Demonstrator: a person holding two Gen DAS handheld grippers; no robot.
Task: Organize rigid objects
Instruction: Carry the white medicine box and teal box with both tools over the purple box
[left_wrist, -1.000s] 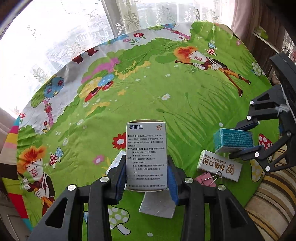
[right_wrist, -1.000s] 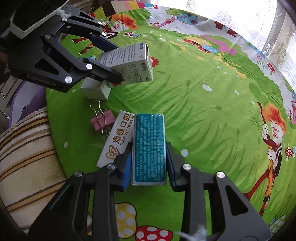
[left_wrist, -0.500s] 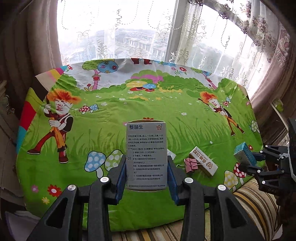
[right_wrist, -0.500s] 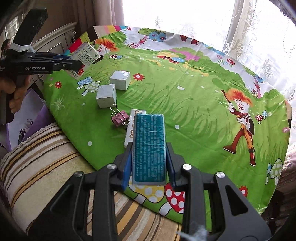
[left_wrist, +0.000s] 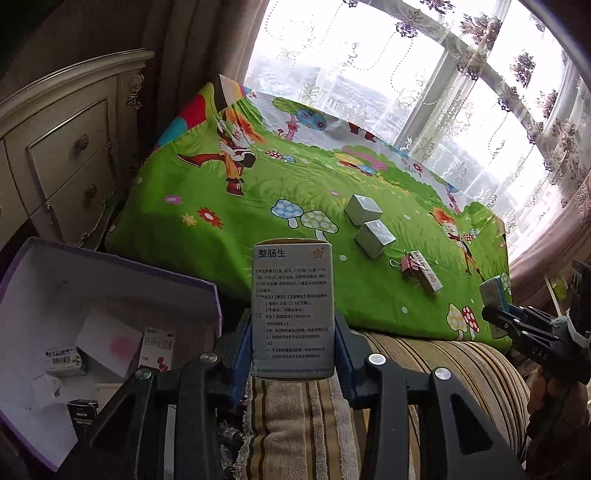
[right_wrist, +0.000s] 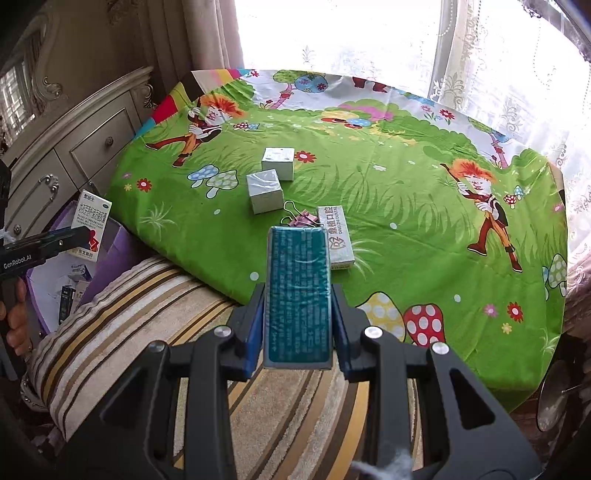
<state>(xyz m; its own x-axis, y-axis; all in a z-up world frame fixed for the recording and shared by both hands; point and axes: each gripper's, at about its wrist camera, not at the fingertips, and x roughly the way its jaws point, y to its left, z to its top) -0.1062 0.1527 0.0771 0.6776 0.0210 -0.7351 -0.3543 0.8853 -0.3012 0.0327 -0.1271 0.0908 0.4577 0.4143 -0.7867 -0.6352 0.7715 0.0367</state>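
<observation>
On my far left the purple storage box (left_wrist: 110, 266) already holds several small packs, so some sorting looks done. My left gripper (left_wrist: 293, 332) is clenched on the white medicine box (left_wrist: 293, 306), off the table's left edge, near the box. On the table (right_wrist: 406, 221) two silver cubes (right_wrist: 264, 192), a pink binder clip (right_wrist: 304, 218) and a dental box (right_wrist: 335, 236) wait near the front edge. My right gripper (right_wrist: 297, 314) grasps the teal box (right_wrist: 297, 295).

2 grey cube boxes (right_wrist: 277, 163) (right_wrist: 264, 192) on the cloth, 1 dental box (right_wrist: 335, 237), 1 pink binder-clip cluster (right_wrist: 305, 218), 1 medicine box (left_wrist: 293, 309) per gripper, teal (right_wrist: 298, 298) in the other, 1 purple bin (left_wrist: 110, 266)
</observation>
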